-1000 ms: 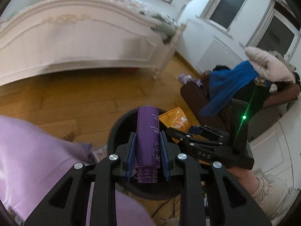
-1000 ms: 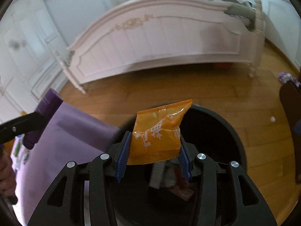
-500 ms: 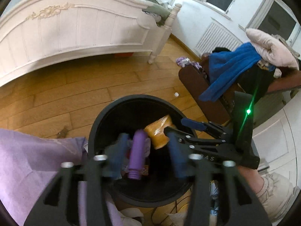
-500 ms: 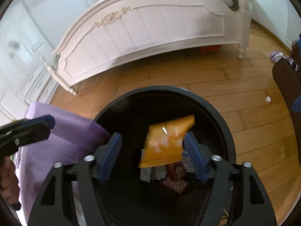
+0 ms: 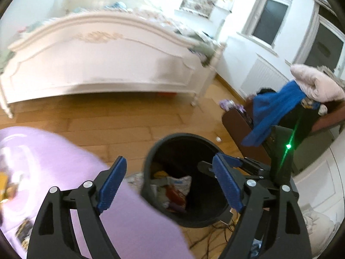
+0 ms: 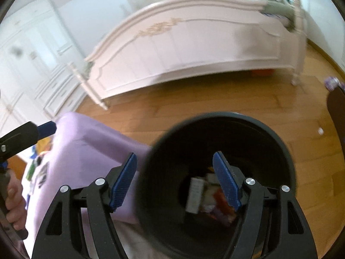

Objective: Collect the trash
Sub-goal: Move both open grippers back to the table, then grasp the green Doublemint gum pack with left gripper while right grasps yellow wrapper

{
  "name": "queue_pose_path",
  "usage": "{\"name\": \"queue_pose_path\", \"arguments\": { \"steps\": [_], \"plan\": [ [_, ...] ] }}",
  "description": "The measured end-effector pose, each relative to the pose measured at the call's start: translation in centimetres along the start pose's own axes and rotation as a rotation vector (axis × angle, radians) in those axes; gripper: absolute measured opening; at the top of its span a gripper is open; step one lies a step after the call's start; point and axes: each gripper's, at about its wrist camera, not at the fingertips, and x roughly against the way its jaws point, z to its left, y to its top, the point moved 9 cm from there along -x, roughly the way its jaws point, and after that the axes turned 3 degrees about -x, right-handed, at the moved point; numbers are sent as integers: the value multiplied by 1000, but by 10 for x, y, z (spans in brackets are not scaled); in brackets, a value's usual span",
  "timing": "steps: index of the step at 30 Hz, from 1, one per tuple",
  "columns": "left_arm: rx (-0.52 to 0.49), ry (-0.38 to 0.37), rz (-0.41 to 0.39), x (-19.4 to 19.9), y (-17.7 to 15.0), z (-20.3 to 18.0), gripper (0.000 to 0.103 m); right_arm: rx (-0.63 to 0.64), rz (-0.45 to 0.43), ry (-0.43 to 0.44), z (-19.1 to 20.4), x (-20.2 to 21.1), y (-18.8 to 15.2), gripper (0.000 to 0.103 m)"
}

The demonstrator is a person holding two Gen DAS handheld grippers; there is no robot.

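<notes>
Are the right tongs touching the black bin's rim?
Cannot tell. In the right wrist view the open right tongs straddle the black bin; its blurred rim overlaps the left pad, depth unclear.

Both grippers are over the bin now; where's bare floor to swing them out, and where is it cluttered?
Bare wooden floor runs between the black bin and the white bed footboard. It is crowded beside the bin: the purple surface on one side, the chair draped with blue cloth on the other, and cables at the bin's base.

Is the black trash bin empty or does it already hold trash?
Not empty. The black trash bin stands upright, and wrappers lie at its bottom, seen in both wrist views.
</notes>
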Motion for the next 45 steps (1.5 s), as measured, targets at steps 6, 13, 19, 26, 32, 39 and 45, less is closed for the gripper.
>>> {"name": "queue_pose_path", "arguments": {
  "steps": [6, 13, 19, 26, 32, 39, 45],
  "plan": [
    [64, 155, -87, 65, -18, 60, 90, 132, -22, 106, 92, 5, 10, 77],
    [166, 318, -119, 132, -56, 143, 90, 300, -4, 219, 206, -5, 3, 77],
    [230, 429, -146, 182, -85, 200, 90, 399, 27, 274, 278, -24, -7, 77],
    [273, 500, -107, 200, -117, 248, 90, 510, 58, 297, 337, -47, -21, 77],
    [249, 505, -57, 197, -136, 269, 89, 599, 80, 286, 375, -75, -27, 71],
    [238, 473, 20, 184, -154, 279, 76, 679, 124, 258, 410, -119, -29, 68],
    [231, 452, 51, 176, -160, 281, 62, 745, 169, 222, 426, -155, -28, 63]
  ]
}}
